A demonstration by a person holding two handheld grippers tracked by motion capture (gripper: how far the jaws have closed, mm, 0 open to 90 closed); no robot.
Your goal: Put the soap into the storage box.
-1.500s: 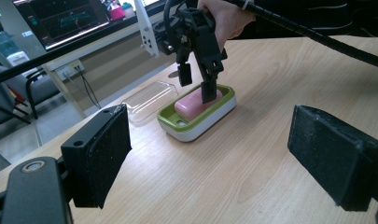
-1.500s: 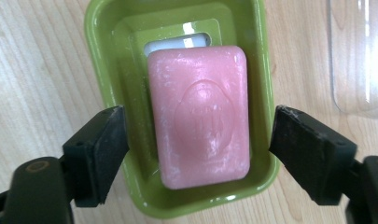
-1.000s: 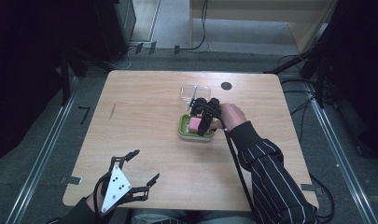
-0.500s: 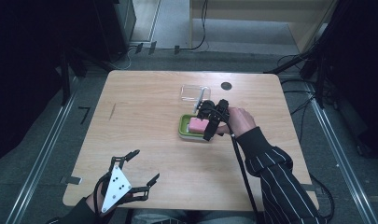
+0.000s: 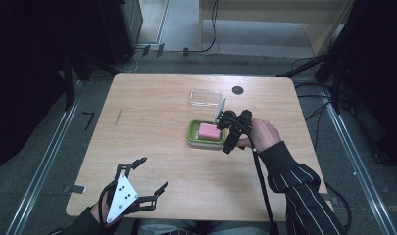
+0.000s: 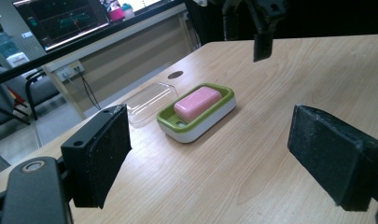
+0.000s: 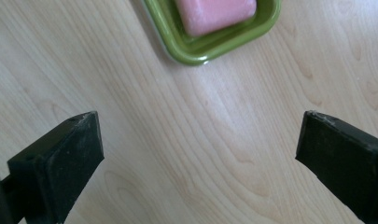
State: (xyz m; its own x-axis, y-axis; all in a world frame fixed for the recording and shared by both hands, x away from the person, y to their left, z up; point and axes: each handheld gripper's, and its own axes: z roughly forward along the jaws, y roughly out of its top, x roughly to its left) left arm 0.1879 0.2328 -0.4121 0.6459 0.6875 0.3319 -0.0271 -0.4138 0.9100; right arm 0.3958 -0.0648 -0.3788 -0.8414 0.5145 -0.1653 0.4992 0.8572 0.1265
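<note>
The right gripper (image 5: 229, 131), jaws wide and empty, hovers just beside the green soap dish (image 5: 206, 134) holding pink soap (image 5: 209, 131) mid-surface; a careless sweep could knock it. The left gripper (image 5: 146, 175) rests wide, well apart.

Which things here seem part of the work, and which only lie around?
Probably part of the work: pink soap bar, green soap dish, clear lid, right gripper.
Lying about: left gripper, dark round spot on the table.
</note>
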